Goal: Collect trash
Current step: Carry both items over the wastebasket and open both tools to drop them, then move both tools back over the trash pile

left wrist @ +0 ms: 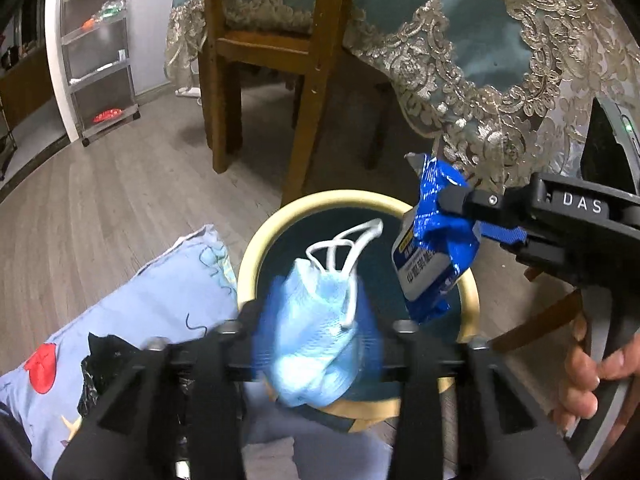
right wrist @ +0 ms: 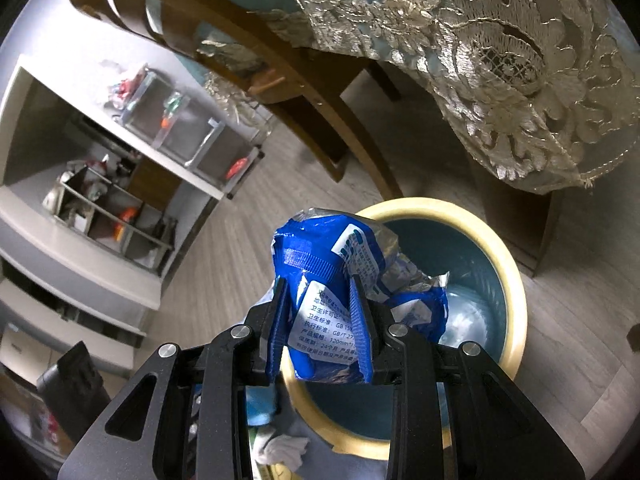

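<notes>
A round bin with a cream rim and dark teal inside stands on the wood floor; it also shows in the right wrist view. My left gripper is shut on a crumpled light blue face mask with white ear loops, held over the bin's mouth. My right gripper is shut on a crumpled blue wet-wipe packet, held above the bin's near rim. In the left wrist view the right gripper and the packet hang over the bin's right rim.
A wooden chair and a table with a lace-edged teal cloth stand just behind the bin. A patterned blue cushion with a black bag on it lies left of the bin. A metal shelf cart stands far left.
</notes>
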{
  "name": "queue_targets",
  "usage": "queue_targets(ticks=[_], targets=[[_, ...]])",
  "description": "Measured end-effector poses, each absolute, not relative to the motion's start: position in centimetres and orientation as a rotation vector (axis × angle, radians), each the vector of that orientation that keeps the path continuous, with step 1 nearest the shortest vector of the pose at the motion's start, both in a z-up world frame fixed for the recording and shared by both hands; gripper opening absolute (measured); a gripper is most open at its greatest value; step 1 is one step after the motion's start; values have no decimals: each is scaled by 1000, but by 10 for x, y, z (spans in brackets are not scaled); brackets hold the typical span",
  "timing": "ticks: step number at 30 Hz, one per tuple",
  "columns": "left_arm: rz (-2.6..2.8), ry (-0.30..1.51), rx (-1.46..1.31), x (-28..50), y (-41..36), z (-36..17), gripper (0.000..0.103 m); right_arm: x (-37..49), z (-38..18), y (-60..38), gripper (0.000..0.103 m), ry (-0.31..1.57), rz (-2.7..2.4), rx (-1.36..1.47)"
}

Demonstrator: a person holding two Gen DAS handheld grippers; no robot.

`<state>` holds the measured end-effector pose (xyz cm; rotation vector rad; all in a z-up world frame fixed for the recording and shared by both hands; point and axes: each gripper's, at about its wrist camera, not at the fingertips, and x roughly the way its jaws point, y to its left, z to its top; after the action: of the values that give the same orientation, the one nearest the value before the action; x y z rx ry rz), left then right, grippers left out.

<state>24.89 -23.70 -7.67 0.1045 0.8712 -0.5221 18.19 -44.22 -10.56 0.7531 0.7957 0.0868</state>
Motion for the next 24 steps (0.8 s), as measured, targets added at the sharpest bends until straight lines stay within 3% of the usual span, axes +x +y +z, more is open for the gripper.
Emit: queue_targets(ticks=[2,4,14,24], targets=[[-514,854,113,247,-236,-75,61,183,-106,-441,36,801,91,747],[-503,849,120,246,-232,-74,65,185,-106,-440,38,808,86,741],[-447,814,103,214,-176,-49,66,186,-91,-427,76,785,99,685],[-325,742,77,155,-81,1,70,157,-51,-387,89,741,148,558]])
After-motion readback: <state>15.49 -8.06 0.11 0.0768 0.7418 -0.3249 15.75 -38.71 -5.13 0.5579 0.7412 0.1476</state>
